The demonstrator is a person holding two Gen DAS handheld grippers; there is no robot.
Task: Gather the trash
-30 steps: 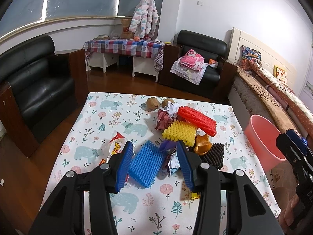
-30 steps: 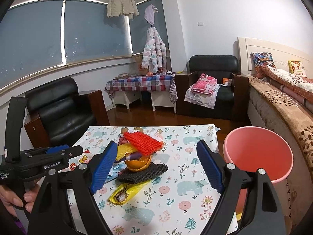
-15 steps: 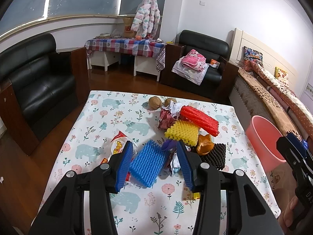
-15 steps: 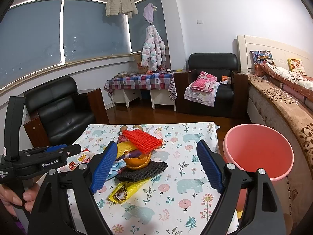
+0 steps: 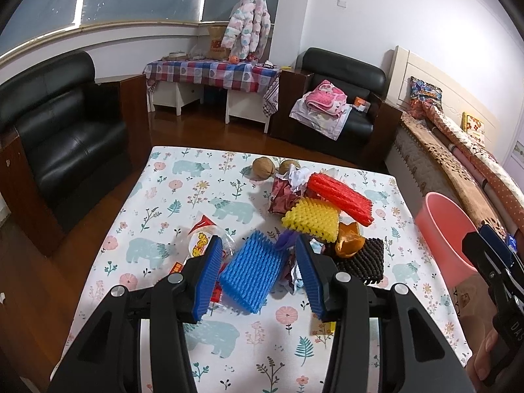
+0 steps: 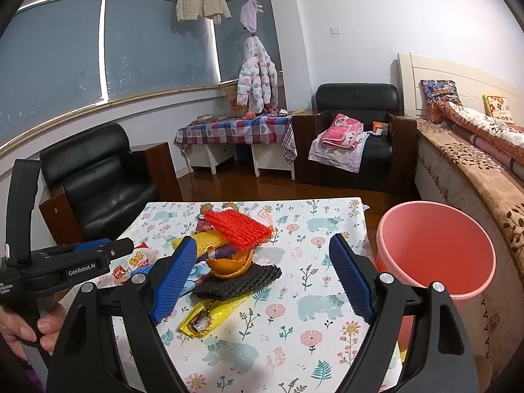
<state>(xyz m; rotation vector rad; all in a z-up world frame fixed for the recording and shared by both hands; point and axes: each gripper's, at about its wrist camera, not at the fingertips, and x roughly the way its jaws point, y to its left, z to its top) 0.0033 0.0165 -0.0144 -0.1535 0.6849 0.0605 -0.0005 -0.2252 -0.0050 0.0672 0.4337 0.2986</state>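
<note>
Four foam nets [image 5: 326, 219], two walnuts [image 5: 263, 167], one bucket [image 6: 435, 249].

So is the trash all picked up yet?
Not yet. The pink bucket looks empty inside. Both the left gripper and right gripper are open, holding nothing. The blue foam net, orange peel and other scraps remain on the table.

Left tool [image 5: 258, 276] and right tool [image 6: 262, 281], both wide apart, angled downward.
</note>
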